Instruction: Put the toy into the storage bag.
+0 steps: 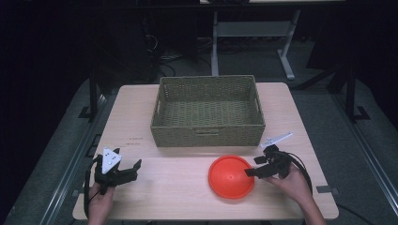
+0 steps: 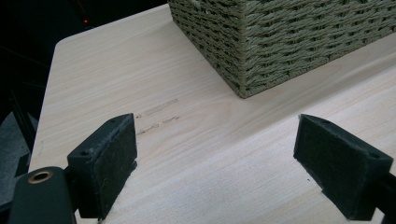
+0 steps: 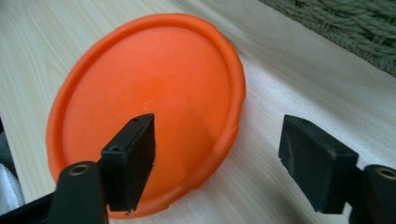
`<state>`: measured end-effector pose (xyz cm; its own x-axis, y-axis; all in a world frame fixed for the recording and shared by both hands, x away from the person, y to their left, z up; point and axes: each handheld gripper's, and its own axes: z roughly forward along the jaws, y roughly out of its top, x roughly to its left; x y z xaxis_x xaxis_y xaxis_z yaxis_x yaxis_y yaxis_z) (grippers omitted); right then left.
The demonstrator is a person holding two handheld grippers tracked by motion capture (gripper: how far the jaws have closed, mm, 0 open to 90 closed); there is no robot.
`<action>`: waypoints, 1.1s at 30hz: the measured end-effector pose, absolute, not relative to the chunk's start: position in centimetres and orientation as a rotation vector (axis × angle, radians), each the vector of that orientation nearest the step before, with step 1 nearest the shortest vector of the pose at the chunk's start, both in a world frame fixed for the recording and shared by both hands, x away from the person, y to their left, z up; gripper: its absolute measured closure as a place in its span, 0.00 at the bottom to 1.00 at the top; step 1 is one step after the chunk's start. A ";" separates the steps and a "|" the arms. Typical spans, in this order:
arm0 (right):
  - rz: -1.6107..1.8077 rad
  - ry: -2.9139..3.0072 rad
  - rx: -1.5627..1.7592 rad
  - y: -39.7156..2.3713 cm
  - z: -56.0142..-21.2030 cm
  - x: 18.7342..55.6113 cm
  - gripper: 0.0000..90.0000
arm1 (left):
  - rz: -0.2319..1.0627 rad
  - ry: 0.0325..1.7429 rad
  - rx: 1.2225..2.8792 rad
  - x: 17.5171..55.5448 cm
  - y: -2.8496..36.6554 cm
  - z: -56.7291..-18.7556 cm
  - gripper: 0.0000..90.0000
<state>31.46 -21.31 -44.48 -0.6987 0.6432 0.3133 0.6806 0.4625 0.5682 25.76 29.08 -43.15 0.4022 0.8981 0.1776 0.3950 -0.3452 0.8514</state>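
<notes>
- On the near half of the counter [image 1: 141, 112], just in front of the wicker basket [image 1: 208, 112], lies the orange disc [image 1: 231, 176] — flat, apart from the basket wall.
- Right tongs [image 1: 250, 171] straddle the disc's right rim, one pad [image 3: 130, 158] over the orange face, the other beside the edge; the jaws stand wide and grip nothing, likely lining up for an edge pinch.
- Left tongs [image 1: 133, 168] rest open over bare wood at the left, holding nothing — probably waiting.
- Hidden: the disc's near edge behind the pad; whether that pad touches the surface cannot be told; the room beyond is dark.
</notes>
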 end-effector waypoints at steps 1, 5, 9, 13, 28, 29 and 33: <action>-1.055 -2.639 -1.197 -21.2 -44.5 31.6 0.32 | 0.857 1.102 1.917 25.8 29.1 -43.2 0.14; -1.026 -2.655 -1.183 -20.7 -44.5 32.0 0.40 | 0.857 1.103 1.921 25.8 29.1 -43.2 0.14; -0.985 -2.688 -1.180 -20.2 -44.5 32.3 0.49 | 0.859 1.104 1.919 25.8 29.1 -43.1 0.14; -0.961 -2.690 -1.172 -20.0 -44.7 32.5 0.56 | 0.858 1.102 1.921 25.8 29.1 -43.2 0.14; -0.948 -2.703 -1.152 -19.7 -45.1 32.7 0.73 | 0.861 1.108 1.918 25.8 29.2 -43.1 0.14; -0.950 -2.696 -1.161 -19.7 -45.0 32.7 0.75 | 0.862 1.106 1.919 25.8 29.1 -43.1 0.14; -0.983 -2.679 -1.164 -20.0 -44.8 32.7 0.80 | 0.859 1.107 1.916 25.8 29.2 -43.2 0.14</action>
<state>32.67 -19.96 -44.78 -0.7132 0.6368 0.2929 0.6751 0.5118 0.5313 25.77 29.16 -43.16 0.4006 0.8987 0.1783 0.3961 -0.3454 0.8508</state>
